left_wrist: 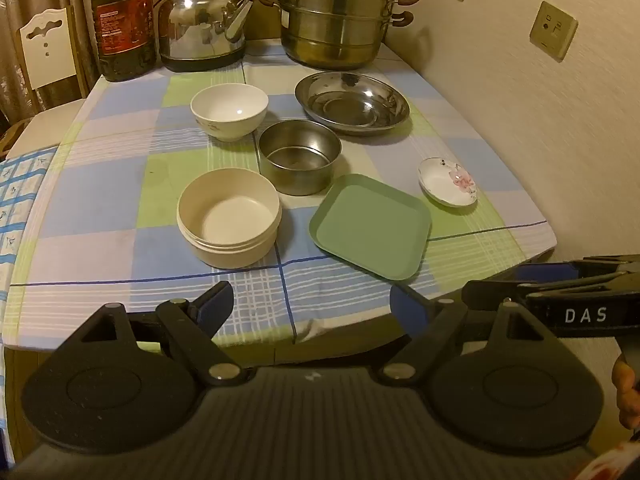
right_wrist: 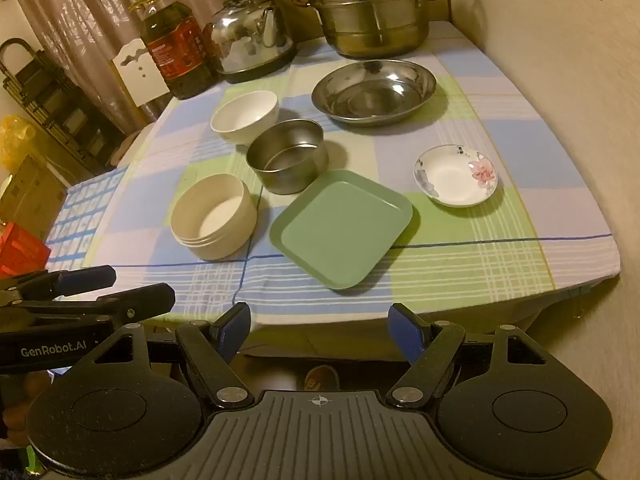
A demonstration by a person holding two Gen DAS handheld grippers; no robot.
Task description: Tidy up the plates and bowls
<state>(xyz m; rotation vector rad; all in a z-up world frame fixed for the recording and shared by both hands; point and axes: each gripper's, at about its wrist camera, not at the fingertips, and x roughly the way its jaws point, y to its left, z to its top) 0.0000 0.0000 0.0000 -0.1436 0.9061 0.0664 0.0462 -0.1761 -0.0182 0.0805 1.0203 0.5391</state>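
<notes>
On the checked tablecloth lie a green square plate (left_wrist: pixel 371 225) (right_wrist: pixel 341 228), a cream round bowl (left_wrist: pixel 229 218) (right_wrist: pixel 214 216), a small steel bowl (left_wrist: pixel 300 156) (right_wrist: pixel 287 155), a white ceramic bowl (left_wrist: pixel 229 111) (right_wrist: pixel 245 117), a wide steel dish (left_wrist: pixel 352 103) (right_wrist: pixel 374 91) and a small flowered saucer (left_wrist: pixel 448 182) (right_wrist: pixel 456 175). My left gripper (left_wrist: pixel 312 306) is open and empty at the table's front edge, short of the cream bowl and green plate. My right gripper (right_wrist: pixel 320 326) is open and empty, also at the front edge, below the green plate.
At the back stand an oil bottle (left_wrist: pixel 122 20) (right_wrist: pixel 176 44), a steel kettle (left_wrist: pixel 204 26) (right_wrist: pixel 252 38) and a stacked steamer pot (left_wrist: pixel 336 16) (right_wrist: pixel 372 8). A wall (left_wrist: pixel 520 120) runs along the table's right side. A chair (left_wrist: pixel 48 48) stands at the left.
</notes>
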